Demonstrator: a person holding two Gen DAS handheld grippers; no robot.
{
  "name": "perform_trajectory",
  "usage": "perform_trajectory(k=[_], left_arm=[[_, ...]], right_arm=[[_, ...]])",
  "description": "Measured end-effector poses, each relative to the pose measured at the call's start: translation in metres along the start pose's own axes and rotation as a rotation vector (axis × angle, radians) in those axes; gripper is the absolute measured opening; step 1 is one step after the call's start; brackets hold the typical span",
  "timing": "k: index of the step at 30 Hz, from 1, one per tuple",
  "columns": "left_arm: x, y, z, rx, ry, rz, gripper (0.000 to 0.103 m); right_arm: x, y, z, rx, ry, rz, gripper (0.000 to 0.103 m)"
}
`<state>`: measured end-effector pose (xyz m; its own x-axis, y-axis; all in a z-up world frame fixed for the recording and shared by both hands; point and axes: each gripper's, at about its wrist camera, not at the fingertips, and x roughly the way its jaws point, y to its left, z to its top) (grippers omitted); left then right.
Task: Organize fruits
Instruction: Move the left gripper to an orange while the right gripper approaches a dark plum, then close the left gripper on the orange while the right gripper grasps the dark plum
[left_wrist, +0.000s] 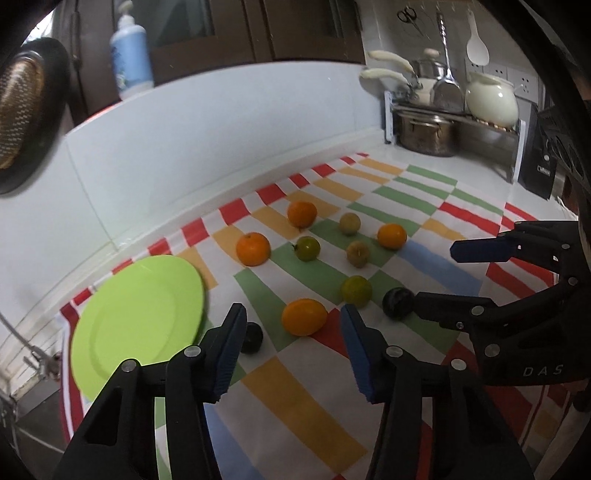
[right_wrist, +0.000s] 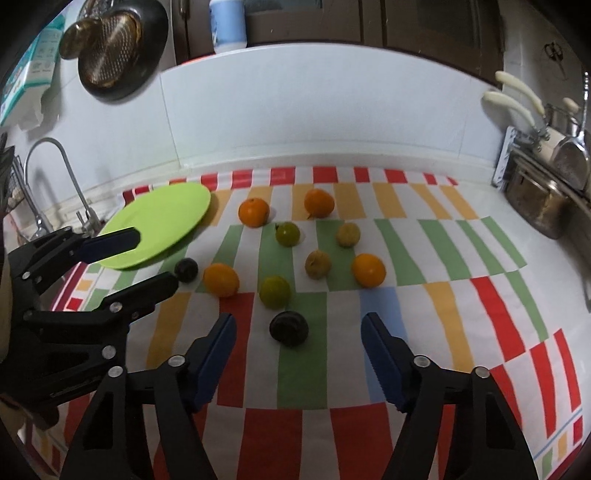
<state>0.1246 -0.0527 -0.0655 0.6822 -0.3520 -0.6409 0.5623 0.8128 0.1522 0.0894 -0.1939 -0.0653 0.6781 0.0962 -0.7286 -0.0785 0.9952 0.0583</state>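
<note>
**Ten loose fruits on striped cloth, both grippers empty**

Two black, hinged-frame grippers with ribbed blue pads hang above the near end of the cloth. On the left gripper (left_wrist: 293, 319) the jaws stand apart with nothing between the pads; the nearest orange (left_wrist: 304, 316) lies on the cloth just beyond the gap, not touched. On the right gripper (right_wrist: 298, 330) the jaws are likewise spread and empty; a dark plum (right_wrist: 288, 327), round, dull and near-black, lies on the cloth beyond and between the pad tips, clear of both.

The tablecloth (right_wrist: 303, 373) is flat woven fabric in red, green, yellow, blue and white bars, slightly rippled.

A second dark plum (right_wrist: 186, 270), smaller in view, sits just beside the left gripper's fingertip and near the plate's edge. A yellow-green fruit (right_wrist: 274, 291) lies just behind the first plum. Three further oranges (right_wrist: 253, 211) (right_wrist: 319, 202) (right_wrist: 368, 270), smooth and glossy, are spread across the middle and far cloth. Between them lie a green fruit with a stem (right_wrist: 287, 233) and two dull, tan-skinned fruits (right_wrist: 318, 264) (right_wrist: 348, 234).

A lime-green plate (right_wrist: 159, 225), smooth, shallow and round, rests at the cloth's far left corner, bare.

Farther back, steel pots stand on a rack (left_wrist: 424, 131) by the white wall.
</note>
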Motion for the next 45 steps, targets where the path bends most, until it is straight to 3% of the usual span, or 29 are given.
perform_trajectory(k=[18, 27, 33, 45], left_arm=[[0.057, -0.001, -0.001, 0.036, 0.129, -0.052, 0.044], [0.069, -0.003, -0.001, 0.034, 0.159, -0.063, 0.040], [0.070, -0.003, 0.000, 0.025, 0.167, -0.066, 0.038], [0.036, 0.006, 0.005, -0.046, 0.119, -0.024, 0.038]], right_arm=[[0.044, -0.004, -0.003, 0.016, 0.112, 0.051, 0.044], [0.052, -0.006, -0.003, 0.021, 0.128, 0.082, 0.039], [0.053, -0.006, -0.002, 0.020, 0.134, 0.106, 0.032], [0.041, -0.002, 0.004, 0.005, 0.093, 0.120, 0.032]])
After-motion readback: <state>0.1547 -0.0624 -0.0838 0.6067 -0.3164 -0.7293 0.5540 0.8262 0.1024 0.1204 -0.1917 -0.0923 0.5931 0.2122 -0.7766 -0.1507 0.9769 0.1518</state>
